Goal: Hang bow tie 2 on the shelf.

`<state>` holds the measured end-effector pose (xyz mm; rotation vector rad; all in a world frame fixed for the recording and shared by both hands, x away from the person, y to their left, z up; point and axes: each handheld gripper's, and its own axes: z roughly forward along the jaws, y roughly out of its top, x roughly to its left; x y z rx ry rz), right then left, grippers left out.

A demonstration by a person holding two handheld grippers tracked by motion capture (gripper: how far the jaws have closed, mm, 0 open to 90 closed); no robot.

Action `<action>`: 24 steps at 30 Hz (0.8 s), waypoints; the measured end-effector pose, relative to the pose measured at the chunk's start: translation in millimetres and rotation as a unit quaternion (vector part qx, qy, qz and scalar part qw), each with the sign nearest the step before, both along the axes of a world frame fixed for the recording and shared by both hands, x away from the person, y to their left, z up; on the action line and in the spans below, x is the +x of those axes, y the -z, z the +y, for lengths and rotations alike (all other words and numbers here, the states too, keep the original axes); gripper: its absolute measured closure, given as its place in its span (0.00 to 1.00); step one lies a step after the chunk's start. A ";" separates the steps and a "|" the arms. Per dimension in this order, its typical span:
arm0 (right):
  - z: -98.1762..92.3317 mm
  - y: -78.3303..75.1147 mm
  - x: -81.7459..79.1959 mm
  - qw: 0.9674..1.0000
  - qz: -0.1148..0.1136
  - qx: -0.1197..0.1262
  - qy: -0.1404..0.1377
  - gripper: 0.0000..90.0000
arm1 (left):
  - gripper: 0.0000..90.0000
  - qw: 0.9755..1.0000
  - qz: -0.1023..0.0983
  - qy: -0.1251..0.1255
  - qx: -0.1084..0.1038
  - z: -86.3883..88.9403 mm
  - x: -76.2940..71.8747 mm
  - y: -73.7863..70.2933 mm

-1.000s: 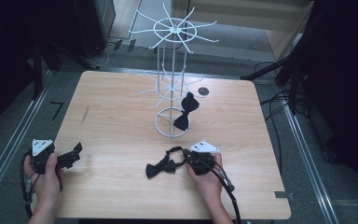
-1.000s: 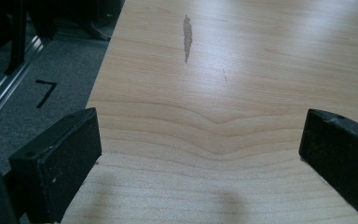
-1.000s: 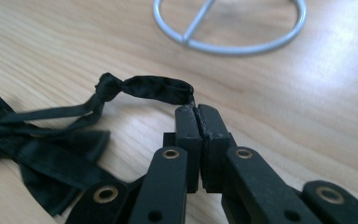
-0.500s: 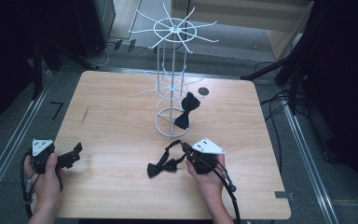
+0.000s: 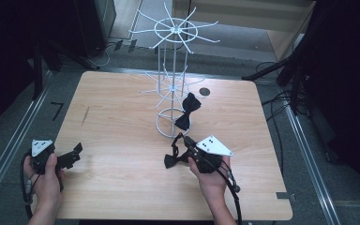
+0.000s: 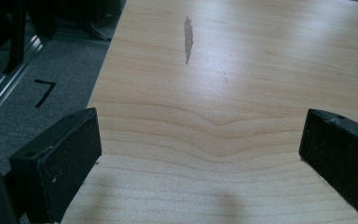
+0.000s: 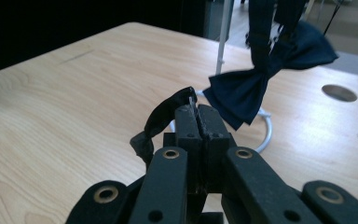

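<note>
**Second bow tie lifted toward the wire rack**

In the high view, the right hand-held gripper point(image 5: 186, 151) holds a black fabric bow tie point(image 5: 174, 157) by its strap, near the front of the light wooden tabletop point(image 5: 117, 122) and just in front of the base ring of the white wire display rack with spoked tiers point(image 5: 173, 79). The bow hangs to the left of the jaws, at or just above the wood; whether it is fully clear of the surface cannot be told. Another dark bow tie point(image 5: 187, 110) already hangs from a lower arm of the rack, its lower end down by the base ring. The left hand-held gripper point(image 5: 77, 151) rests at the front left corner, well apart from the rack.

In the left gripper view, the left hand-held gripper's two black jaws stand wide apart with nothing between them but bare wood, which carries a dark streak point(image 6: 188, 38) farther off.

In the right gripper view, the right hand-held gripper point(image 7: 198, 112) has its jaws pressed fully together on the thin black strap point(image 7: 164, 116), which loops out to the left of the pads. Beyond it hangs the dark bow tie point(image 7: 242, 95) on the rack, above the white base ring point(image 7: 266, 130).

Judged from this, one tie is hung and the second is picked up; carrying it to a free arm, hooking the strap over and letting go remain.
</note>
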<state>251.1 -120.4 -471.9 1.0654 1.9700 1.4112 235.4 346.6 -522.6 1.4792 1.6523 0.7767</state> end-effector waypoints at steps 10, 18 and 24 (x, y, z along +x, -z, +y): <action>-5.6 -18.7 -4.3 1.000 -0.027 0.013 0.004 1.00 | 0.00 1.000 0.001 0.001 0.003 -0.3 -0.4 -0.4; -4.7 -32.2 -5.0 0.999 -0.039 0.020 0.003 1.00 | 0.00 1.000 0.000 0.001 0.004 -0.3 -0.4 -0.3; -2.8 -43.3 -4.0 0.998 -0.050 0.023 0.001 1.00 | 0.00 1.000 -0.004 0.001 0.002 -0.7 -0.5 -0.3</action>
